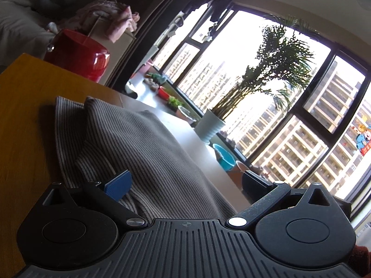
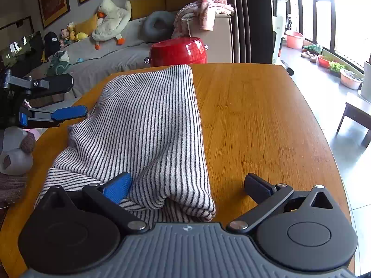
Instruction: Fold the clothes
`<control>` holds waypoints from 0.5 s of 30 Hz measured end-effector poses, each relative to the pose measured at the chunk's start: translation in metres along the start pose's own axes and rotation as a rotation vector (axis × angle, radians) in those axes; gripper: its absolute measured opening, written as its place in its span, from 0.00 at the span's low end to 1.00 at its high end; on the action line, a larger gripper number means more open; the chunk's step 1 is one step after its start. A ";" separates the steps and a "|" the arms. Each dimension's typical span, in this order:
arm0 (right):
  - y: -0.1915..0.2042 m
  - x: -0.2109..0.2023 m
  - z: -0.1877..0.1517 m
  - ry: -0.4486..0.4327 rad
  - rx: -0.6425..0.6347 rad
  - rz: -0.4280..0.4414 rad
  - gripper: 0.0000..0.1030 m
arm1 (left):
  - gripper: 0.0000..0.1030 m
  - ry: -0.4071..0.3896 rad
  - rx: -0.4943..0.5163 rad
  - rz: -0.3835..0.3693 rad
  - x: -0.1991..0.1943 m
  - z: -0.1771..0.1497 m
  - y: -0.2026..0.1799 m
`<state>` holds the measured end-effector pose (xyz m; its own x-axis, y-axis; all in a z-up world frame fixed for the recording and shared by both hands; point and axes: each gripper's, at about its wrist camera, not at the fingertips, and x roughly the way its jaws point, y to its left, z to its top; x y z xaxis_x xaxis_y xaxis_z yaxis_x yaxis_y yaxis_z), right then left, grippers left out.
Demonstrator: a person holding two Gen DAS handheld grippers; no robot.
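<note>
Striped garment folded in loose rumpled bundle on wooden table; both grippers' jaws wide.

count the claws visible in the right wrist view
2: the right claw open at the bottom over the striped garment; the left claw open at the left edge, beside the garment.

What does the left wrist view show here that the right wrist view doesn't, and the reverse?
Only the left wrist view: the potted palm against the big window, and a blue basin. Only the right wrist view: the plush goose on the sofa, and the left gripper at frame left, jaws apart. Both: the striped garment on the wooden table, and the red stool.
</note>
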<state>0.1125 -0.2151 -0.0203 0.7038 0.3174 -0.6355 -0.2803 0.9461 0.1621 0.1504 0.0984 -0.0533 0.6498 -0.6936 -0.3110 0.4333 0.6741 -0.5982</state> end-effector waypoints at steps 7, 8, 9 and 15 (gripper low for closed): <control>0.000 -0.004 0.006 -0.048 -0.002 0.010 1.00 | 1.00 0.063 0.035 0.009 0.014 -0.006 -0.004; 0.001 -0.007 0.008 -0.079 -0.015 0.000 1.00 | 1.00 0.073 0.039 0.016 0.016 -0.007 -0.004; 0.002 -0.011 0.012 -0.126 -0.021 -0.018 1.00 | 1.00 0.078 0.041 0.020 0.018 -0.007 -0.004; 0.006 0.002 0.033 -0.139 -0.011 0.052 1.00 | 1.00 0.095 0.051 0.033 0.022 -0.009 -0.003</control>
<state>0.1339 -0.2066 0.0046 0.7716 0.3726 -0.5156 -0.3255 0.9276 0.1832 0.1578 0.0786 -0.0654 0.6029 -0.6902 -0.4002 0.4452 0.7073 -0.5492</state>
